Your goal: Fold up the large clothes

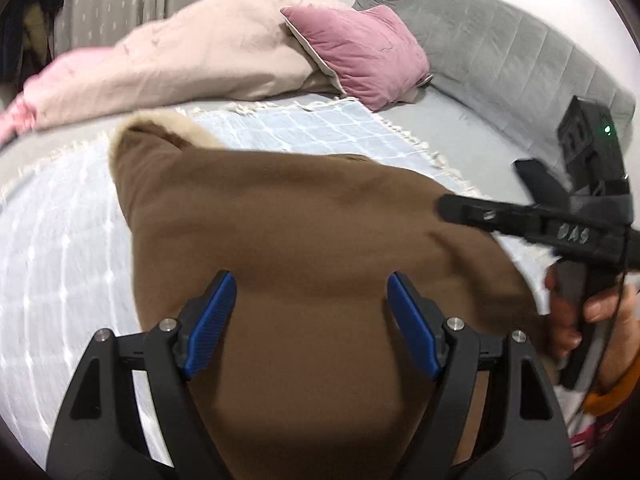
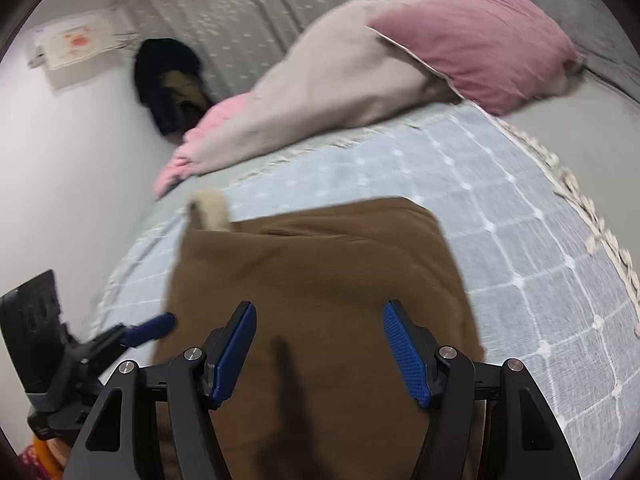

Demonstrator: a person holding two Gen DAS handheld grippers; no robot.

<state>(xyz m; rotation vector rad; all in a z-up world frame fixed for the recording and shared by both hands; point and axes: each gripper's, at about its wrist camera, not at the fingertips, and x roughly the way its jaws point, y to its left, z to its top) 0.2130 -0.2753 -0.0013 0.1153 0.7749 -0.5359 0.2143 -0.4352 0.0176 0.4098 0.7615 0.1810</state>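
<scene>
The left hand-held gripper (image 1: pixel 310 320) has its blue-padded fingers (image 1: pixel 210 326) spread wide, with nothing pinched between them. Directly under and ahead of it lies the folded brown fleece garment (image 1: pixel 300 232), its cloth filling the gap between the pads, though whether the pads touch it cannot be told. A cream fur-like trim (image 1: pixel 160 124) shows at the garment's far left corner.

The right hand-held gripper (image 2: pixel 320 346) is likewise spread, gripping nothing, and hangs over the near part of the same garment (image 2: pixel 320 280). In the left wrist view its black finger (image 1: pixel 472 210) reaches in over the garment's right edge, and a person's hand (image 1: pixel 592 316) grips its handle. In the right wrist view the left hand-held gripper's blue tip (image 2: pixel 150 330) sits just beside the garment's left edge.

Beneath the garment, spreading out past both grippers, is a pale blue checked blanket with a tasselled cream fringe (image 1: pixel 312 128) on the bed. Farther off lie a beige quilt bundle (image 1: pixel 192 64) and a dusty pink velvet cushion (image 1: pixel 360 56), with a grey padded headboard (image 1: pixel 500 52) to the right and a dotted grey curtain (image 2: pixel 260 12) behind.
</scene>
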